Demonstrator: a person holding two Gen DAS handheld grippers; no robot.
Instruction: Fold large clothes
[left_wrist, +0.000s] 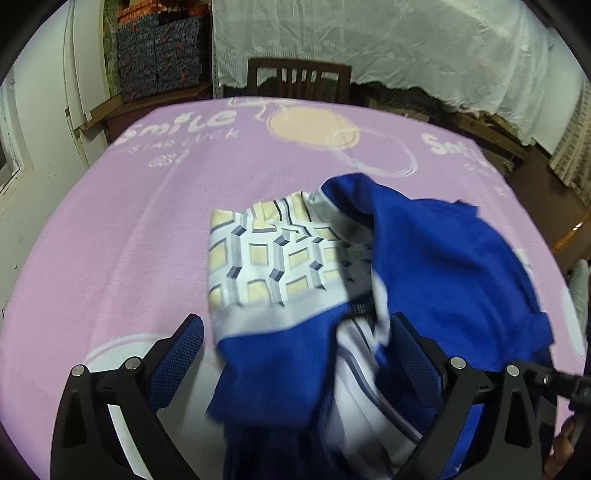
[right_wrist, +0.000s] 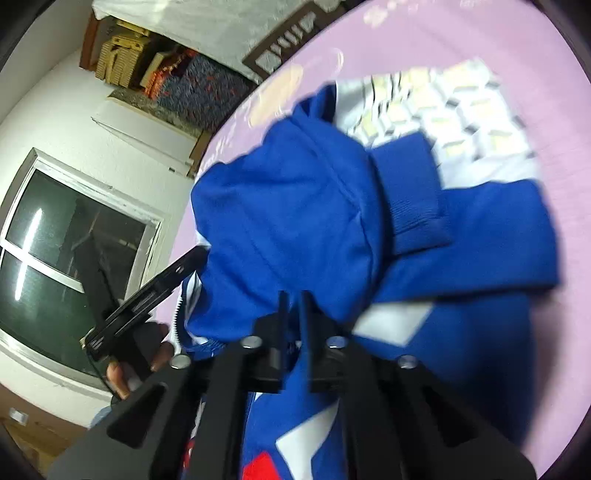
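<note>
A blue jacket (left_wrist: 443, 258) with white panels lies bunched on the purple blanket (left_wrist: 129, 240), partly over a folded geometric-print cloth (left_wrist: 277, 258). My left gripper (left_wrist: 295, 320) is open, its fingers wide apart, with the jacket's blue and white-striped fabric lying between them. In the right wrist view the blue jacket (right_wrist: 295, 206) fills the middle, and my right gripper (right_wrist: 294, 299) is shut on a fold of it. The left gripper (right_wrist: 147, 295) shows at the jacket's left side, held by a hand (right_wrist: 125, 373). The print cloth (right_wrist: 461, 110) lies beyond.
A wooden chair (left_wrist: 299, 79) stands at the table's far edge. Behind it is furniture draped in white sheet (left_wrist: 369, 37), with patterned storage boxes (left_wrist: 162, 55) to the left. A dark window (right_wrist: 66, 251) is on the white wall. Bare blanket stretches left of the clothes.
</note>
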